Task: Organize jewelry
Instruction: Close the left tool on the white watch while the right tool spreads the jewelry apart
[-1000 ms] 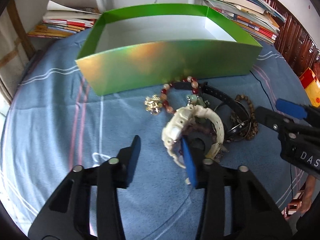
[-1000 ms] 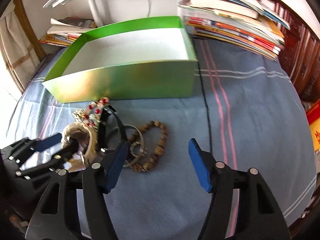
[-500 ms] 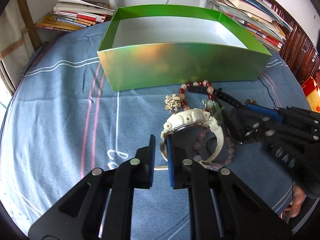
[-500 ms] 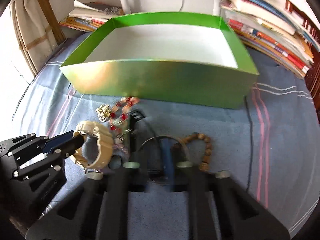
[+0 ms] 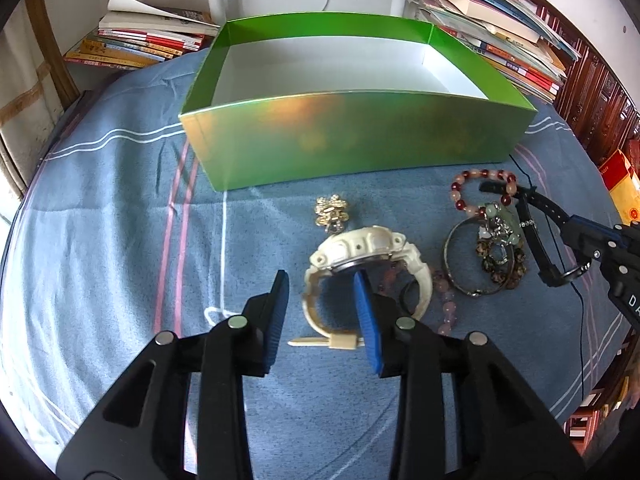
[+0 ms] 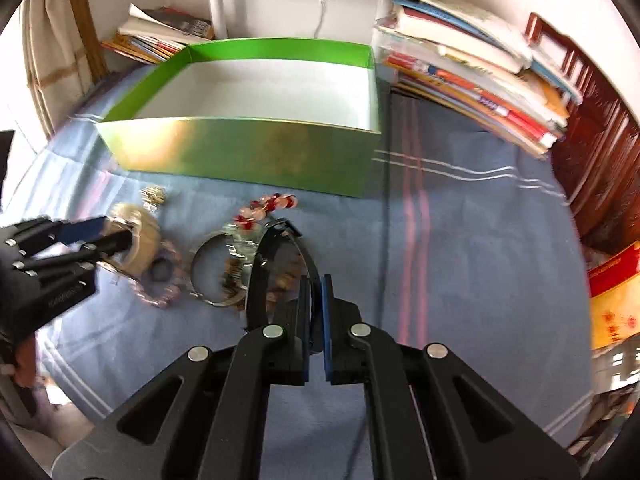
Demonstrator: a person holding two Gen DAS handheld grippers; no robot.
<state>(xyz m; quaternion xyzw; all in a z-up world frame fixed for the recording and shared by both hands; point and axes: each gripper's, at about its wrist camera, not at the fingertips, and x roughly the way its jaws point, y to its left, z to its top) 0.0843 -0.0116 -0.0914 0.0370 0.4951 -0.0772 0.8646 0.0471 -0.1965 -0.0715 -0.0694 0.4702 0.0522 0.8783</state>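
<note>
A white watch (image 5: 368, 248) lies on the blue cloth in the left wrist view. My left gripper (image 5: 320, 280) straddles its strap: the strap sits between the blue pads untouched, and the jaws are opening. To the right a black watch band (image 5: 530, 236) rises off the pile, pinched by my right gripper (image 5: 576, 226). In the right wrist view that gripper (image 6: 317, 282) is shut on the black band (image 6: 260, 272), which loops up from its pads. The left gripper (image 6: 116, 232) shows at the left beside the white watch (image 6: 138, 236). A green box (image 5: 360, 144) stands open behind the jewelry.
A gold brooch (image 5: 331, 210), a red and pink bead bracelet (image 5: 480, 188), a metal bangle (image 5: 472, 280) and brown beads (image 5: 504, 268) lie beside the watch. Book stacks (image 5: 140, 40) flank the green box (image 6: 248, 152). A thin black cable (image 6: 386, 208) crosses the cloth.
The right gripper closed on the black band and drew it right, spreading the pile away from the white watch. The left jaws shut at the watch strap, then parted again.
</note>
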